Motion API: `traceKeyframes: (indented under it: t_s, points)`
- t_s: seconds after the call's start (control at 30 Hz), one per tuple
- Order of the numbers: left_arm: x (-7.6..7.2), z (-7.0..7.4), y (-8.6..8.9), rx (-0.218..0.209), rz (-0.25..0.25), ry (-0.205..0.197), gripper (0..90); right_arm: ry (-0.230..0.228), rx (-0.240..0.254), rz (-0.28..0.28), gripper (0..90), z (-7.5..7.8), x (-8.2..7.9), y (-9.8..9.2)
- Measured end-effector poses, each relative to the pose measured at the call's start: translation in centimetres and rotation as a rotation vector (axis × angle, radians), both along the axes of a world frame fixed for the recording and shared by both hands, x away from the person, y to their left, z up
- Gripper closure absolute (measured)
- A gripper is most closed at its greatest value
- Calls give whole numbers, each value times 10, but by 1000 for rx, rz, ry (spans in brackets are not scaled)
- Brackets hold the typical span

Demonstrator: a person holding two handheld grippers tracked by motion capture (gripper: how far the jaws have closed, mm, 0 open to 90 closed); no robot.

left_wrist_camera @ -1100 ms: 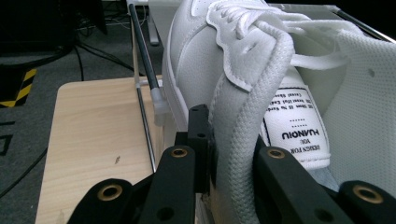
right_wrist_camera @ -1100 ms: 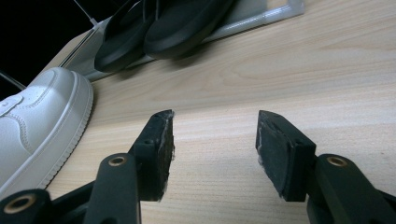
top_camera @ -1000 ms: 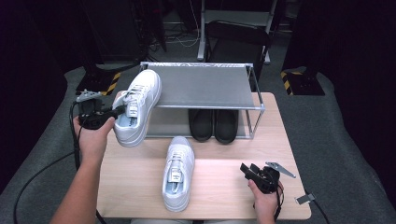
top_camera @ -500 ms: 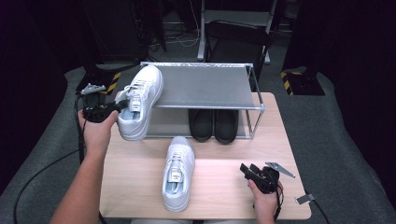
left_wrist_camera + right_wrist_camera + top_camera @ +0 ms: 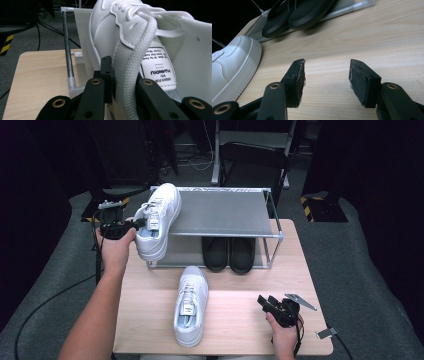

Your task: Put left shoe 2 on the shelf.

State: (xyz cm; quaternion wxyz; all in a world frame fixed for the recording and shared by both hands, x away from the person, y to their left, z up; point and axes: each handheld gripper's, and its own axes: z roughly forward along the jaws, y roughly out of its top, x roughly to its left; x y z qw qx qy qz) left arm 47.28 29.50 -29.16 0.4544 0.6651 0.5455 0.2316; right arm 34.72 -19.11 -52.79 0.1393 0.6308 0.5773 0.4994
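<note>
Left gripper [image 5: 131, 224] has its fingers clamped on the heel collar of a white sneaker [image 5: 157, 220], which is tilted against the front left corner of the shoe rack [image 5: 220, 212], toe on the top shelf. Right gripper [image 5: 267, 304] sits near the surface, fingers apart, nothing between them.
</note>
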Motion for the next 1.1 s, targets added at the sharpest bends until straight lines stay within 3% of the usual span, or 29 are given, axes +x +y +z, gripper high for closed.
traceKeyframes:
  t_s: [0.6, 1.1]
  points:
    - [40, 9, -43, -10, -19, 18, 811, 3, 11, -8, 462, -1, 1, -3]
    - [66, 15, -72, 24, -33, 26, 810, -1, 16, -9, 461, -2, 1, -5]
